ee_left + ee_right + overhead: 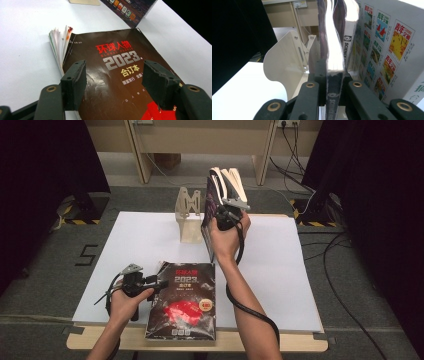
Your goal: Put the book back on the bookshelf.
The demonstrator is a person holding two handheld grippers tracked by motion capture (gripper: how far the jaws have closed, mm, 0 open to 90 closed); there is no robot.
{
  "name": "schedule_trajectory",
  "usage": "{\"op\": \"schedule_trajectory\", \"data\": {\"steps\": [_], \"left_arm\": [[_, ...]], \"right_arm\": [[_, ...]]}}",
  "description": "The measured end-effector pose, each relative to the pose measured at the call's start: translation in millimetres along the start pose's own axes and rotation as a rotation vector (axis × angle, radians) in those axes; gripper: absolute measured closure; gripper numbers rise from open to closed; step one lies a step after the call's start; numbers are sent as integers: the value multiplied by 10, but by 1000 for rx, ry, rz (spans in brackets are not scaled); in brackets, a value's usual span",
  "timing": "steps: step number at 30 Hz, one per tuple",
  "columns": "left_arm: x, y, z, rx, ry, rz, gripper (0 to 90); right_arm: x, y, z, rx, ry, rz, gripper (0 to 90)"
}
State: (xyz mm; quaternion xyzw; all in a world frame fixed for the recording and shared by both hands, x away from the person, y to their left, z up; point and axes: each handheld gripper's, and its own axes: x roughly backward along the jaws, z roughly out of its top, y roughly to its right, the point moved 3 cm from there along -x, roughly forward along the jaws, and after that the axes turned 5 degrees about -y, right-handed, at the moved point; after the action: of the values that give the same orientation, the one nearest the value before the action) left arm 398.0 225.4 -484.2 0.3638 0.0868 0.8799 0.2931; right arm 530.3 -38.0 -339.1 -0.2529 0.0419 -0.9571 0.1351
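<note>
- At lower left of the high view, the left gripper (156, 285) rests low on the white table (280, 285), its jaws at the left edge of the dark magazine (184, 301) that lies flat at bottom centre, its lower edge reaching the table's front lip.
- In the left gripper view the jaws stand well apart above the cover, nothing between the pads; bare white tabletop lies open to the left of the magazine's fanned pages (58, 46).
- At upper centre of the high view, a cream bookend stand (189, 217) rises at the table's far edge, just left of the upright books.
- The right hand (226, 240) is raised with forearm stretched up-frame; the right gripper (220, 212) is clamped on the spine of a thin upright magazine (334, 82), jaws pressed against both sides.
- To the right, a book with a colourful back cover (384, 57) stands close beside it; its right part is cut off by the frame.
- The held magazine's upper pages blur into glare.
</note>
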Motion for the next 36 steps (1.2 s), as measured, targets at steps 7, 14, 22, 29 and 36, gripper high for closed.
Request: {"op": "schedule_trajectory", "data": {"steps": [7, 14, 22, 29, 36], "left_arm": [[-21, 3, -9, -1, -10, -6, 358], [-17, -6, -7, 1, -6, -9, 357], [-14, -3, -5, 0, -5, -12, 356], [-30, 2, -13, -2, -10, -13, 357], [-33, -10, -19, 1, -14, -9, 356]], "right_arm": [[-10, -48, 20, 22, 16, 6, 848], [-33, -85, 40, 24, 47, 13, 849], [-31, -134, 97, 35, 88, -1, 849], [-81, -154, 160, 32, 112, 0, 849], [-127, -159, 184, 35, 126, -5, 848]]}}
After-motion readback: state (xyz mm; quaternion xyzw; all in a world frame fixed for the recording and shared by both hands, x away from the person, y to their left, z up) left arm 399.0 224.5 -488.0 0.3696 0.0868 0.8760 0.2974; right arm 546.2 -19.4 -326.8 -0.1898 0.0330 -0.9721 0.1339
